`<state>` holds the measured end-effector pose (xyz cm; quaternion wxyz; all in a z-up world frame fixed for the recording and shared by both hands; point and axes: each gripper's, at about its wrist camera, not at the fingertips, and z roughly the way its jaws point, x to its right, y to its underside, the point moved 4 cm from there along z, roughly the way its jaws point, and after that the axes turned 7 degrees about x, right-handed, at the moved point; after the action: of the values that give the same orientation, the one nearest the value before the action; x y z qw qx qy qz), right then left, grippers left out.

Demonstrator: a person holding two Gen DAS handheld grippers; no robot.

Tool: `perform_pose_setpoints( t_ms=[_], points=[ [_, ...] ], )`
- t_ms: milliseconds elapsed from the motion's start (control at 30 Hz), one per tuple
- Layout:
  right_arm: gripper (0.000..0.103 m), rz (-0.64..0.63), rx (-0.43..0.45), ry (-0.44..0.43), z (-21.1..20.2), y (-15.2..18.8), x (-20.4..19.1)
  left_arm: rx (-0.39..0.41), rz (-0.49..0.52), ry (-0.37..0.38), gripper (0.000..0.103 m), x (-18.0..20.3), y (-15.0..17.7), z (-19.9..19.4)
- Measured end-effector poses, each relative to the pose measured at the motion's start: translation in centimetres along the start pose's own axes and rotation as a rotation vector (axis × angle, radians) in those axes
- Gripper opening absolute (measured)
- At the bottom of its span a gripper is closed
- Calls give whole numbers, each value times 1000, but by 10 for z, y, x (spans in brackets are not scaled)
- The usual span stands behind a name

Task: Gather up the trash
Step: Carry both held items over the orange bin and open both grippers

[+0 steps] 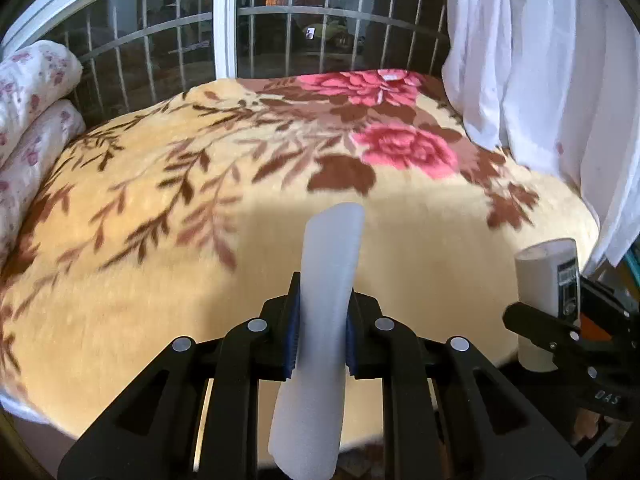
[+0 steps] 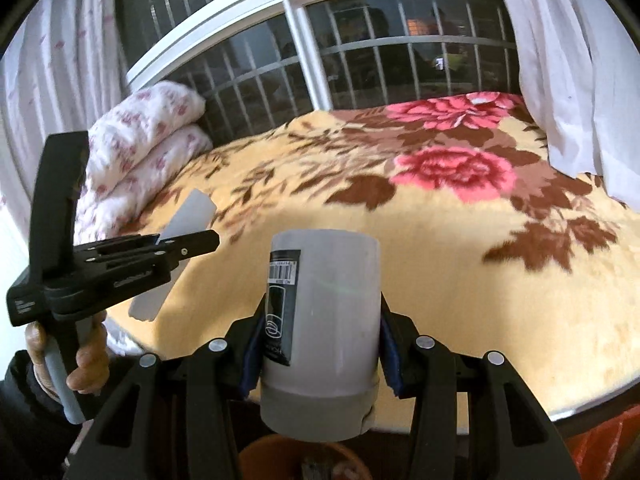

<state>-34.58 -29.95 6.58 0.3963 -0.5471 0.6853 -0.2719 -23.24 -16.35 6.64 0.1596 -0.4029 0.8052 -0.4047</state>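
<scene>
Left hand-held gripper (image 1: 322, 332): jaws pinching a pale foam strip (image 1: 320, 320) across its middle. The strip is standing roughly upright, bowed, its top end leaning over the blanket (image 1: 160, 260) and its lower end hanging below the jaws, off the bed.

Right hand-held gripper (image 2: 320, 344): jaws clamping a grey canister (image 2: 324, 320) on both sides. The canister is standing upright, a black label with a barcode (image 2: 282, 270) facing left, a darker band running around its base. Below it, at the frame's bottom edge, a brown round rim (image 2: 300, 456) is showing — possibly a bin or pot, too cropped to tell.

Both pieces are being held in the air at the near edge of the bed, the canister to the right of the strip and well apart from it. In the right wrist view, the person's left hand (image 2: 86, 356) is gripping the left tool's handle at lower left.

Farther on: the yellow blanket with brown leaves and pink roses (image 1: 408, 148) is covering the bed. A folded white floral quilt (image 1: 32, 92) is lying at the far left. A white curtain (image 1: 540, 60) is hanging at the right. Behind everything, a barred window (image 1: 224, 20) is reflecting dim figures.
</scene>
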Motion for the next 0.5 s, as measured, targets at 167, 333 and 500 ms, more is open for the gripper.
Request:
perform_pose_setpoints(
  t_ms=[167,333,500],
  points=[
    [47,-36,-33,-6,-23,30,-17,-14,53,-26,17,17,40,-26],
    [47,-56,-67,-3,-47,66,-28,-35,85,-29,17,31,83,-47],
    [47,-47,-130,9,-57,108,-30,-110,122,-24,17,36,132,-50]
  ],
)
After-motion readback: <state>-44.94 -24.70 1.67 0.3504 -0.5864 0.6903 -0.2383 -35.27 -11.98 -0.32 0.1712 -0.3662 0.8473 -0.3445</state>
